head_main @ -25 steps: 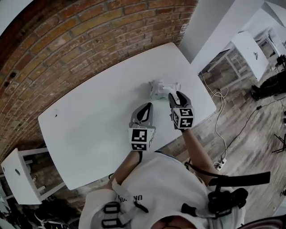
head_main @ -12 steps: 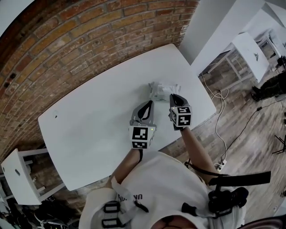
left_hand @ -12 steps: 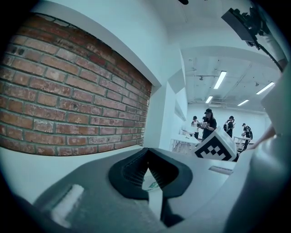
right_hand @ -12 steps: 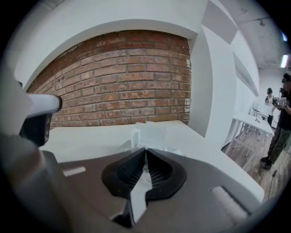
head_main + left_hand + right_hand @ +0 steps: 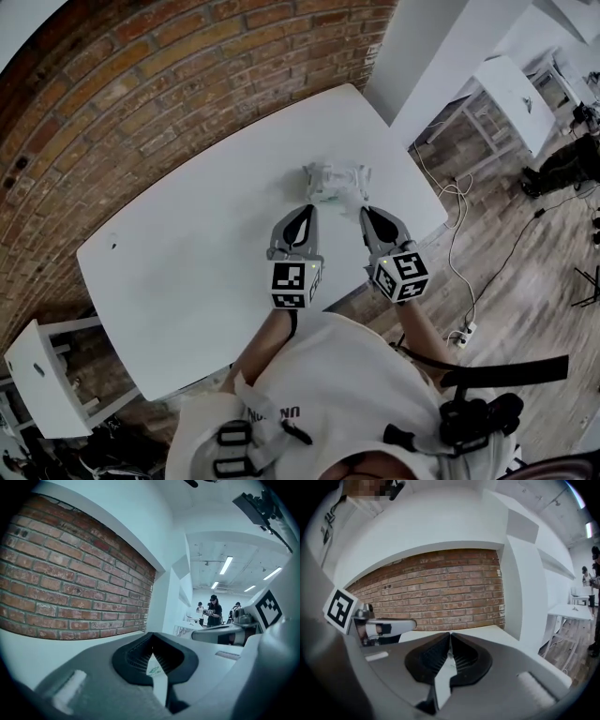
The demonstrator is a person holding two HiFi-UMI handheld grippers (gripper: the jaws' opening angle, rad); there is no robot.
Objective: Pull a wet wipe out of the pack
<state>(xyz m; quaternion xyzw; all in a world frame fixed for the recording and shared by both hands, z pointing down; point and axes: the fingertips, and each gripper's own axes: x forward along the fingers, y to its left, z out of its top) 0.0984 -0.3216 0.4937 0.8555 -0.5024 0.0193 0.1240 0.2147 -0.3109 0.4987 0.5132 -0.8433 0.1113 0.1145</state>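
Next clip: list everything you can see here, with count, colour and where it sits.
table: one, white, against the brick wall.
wet wipe pack: one, white with green print, far side of the table.
wet wipe: one, white, pinched between shut jaws in the right gripper view.
brick wall: one, reddish-brown, behind the table.
side table: one, white, lower left of the head view.
desk: one, white, upper right.
cables: several, pale and dark, on the wood floor at right.
people: about three, dark clothes, far down the room.
left gripper: one, grey and black, shut on the pack's edge.
right gripper: one, grey and black, shut on the wipe, near the pack.
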